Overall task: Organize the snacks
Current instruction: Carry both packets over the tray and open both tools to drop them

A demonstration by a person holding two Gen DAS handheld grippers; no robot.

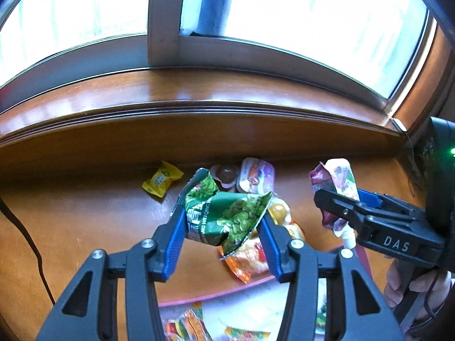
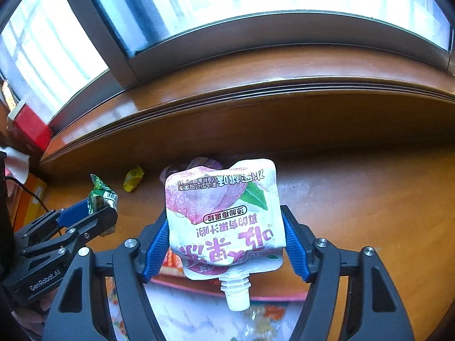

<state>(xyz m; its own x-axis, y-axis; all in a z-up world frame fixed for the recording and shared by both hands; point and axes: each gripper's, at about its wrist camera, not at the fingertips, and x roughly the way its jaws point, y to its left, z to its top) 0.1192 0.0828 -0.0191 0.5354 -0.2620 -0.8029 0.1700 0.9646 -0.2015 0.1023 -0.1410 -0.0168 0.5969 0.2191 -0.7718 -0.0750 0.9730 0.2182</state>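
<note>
2 snacks are lifted: left gripper (image 1: 221,221) clamps a green pea bag (image 1: 227,216), right gripper (image 2: 224,238) clamps a jelly pouch (image 2: 224,213); several wrapped snacks (image 1: 250,176) remain on the table (image 1: 85,213).

"das" on the right gripper (image 1: 338,199); "genrobot.ai" on the left gripper (image 2: 99,213) (both white lettering).

Strong daylight through window (image 1: 312,14), panes blown out white. Glare streaks on wooden sill (image 1: 199,88). Tabletop (image 1: 85,213) below sill dimmer, warm orange cast. Heavy fisheye bending and dark vignette at edges. Slight softness throughout, near foreground blurred.
</note>
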